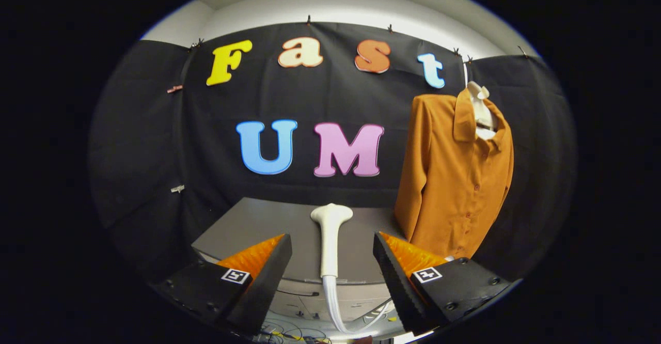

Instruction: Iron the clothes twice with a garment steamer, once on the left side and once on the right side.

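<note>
My hand-held gripper (332, 253) hangs low in the frame with its fingers spread wide apart and gripping nothing. The garment steamer (329, 240) lies in the lower middle of the frame, on the grey desk (258, 225), in the gap between my fingers and reaching a little beyond them. Its flared head points away from me, toward the black cloth wall, and its narrow handle runs back toward me. A pale hose (335, 308) leaves the handle end and curls down over the desk's near edge, toward a tangle of cables below.

The steamer looks like smooth moulded plastic, rounded and glossy, so I judge it stiff, fairly light and a bit slippery. I would take it on the straight handle, below the flare, where the sides run parallel and both fingers can press evenly. The hose will likely tug and drag as I lift, so the hold should be firm.

The shirt (454, 178) hangs at the right of the frame on a white hanger (481, 107), against the wall, its hem close above the desk's far right corner. It is rust-orange, with a collar, a button row down the front and long sleeves. The cloth looks thin and soft, falling in loose folds, so I expect it to swing or give way under the steamer head.
</note>
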{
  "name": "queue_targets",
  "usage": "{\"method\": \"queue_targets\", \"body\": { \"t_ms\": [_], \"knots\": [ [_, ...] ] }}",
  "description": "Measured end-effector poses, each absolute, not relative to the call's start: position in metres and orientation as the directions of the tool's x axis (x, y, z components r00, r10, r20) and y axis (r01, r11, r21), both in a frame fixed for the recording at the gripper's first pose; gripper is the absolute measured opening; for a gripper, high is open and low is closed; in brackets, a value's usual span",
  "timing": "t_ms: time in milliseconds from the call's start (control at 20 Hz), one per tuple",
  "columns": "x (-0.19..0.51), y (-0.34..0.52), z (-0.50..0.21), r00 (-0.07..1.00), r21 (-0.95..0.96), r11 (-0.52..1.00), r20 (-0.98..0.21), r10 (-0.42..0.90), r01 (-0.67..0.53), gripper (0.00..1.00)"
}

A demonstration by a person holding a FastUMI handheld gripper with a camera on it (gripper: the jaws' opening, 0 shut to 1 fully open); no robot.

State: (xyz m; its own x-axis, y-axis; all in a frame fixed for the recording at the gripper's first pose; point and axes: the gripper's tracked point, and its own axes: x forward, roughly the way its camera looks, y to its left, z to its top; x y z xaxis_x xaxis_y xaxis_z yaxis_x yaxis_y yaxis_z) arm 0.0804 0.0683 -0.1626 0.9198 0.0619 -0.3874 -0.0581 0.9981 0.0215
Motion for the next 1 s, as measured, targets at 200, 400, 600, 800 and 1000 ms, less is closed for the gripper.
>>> {"method": "queue_targets", "body": {
  "t_ms": [200,400,600,800,1000],
  "knots": [
    [0.110,0.073,-0.232,0.850,0.007,1.000,-0.526,0.030,-0.031,0.99],
    [0.132,0.083,-0.280,0.788,0.002,1.000,-0.615,0.017,-0.021,0.99],
    [0.144,0.085,-0.313,0.747,-0.036,0.999,-0.664,-0.011,-0.016,0.98],
    [0.153,0.081,-0.319,0.758,0.010,1.000,-0.652,0.005,0.002,0.63],
    [0.150,0.076,-0.315,0.788,0.022,1.000,-0.616,0.022,-0.011,0.34]
  ]
}}
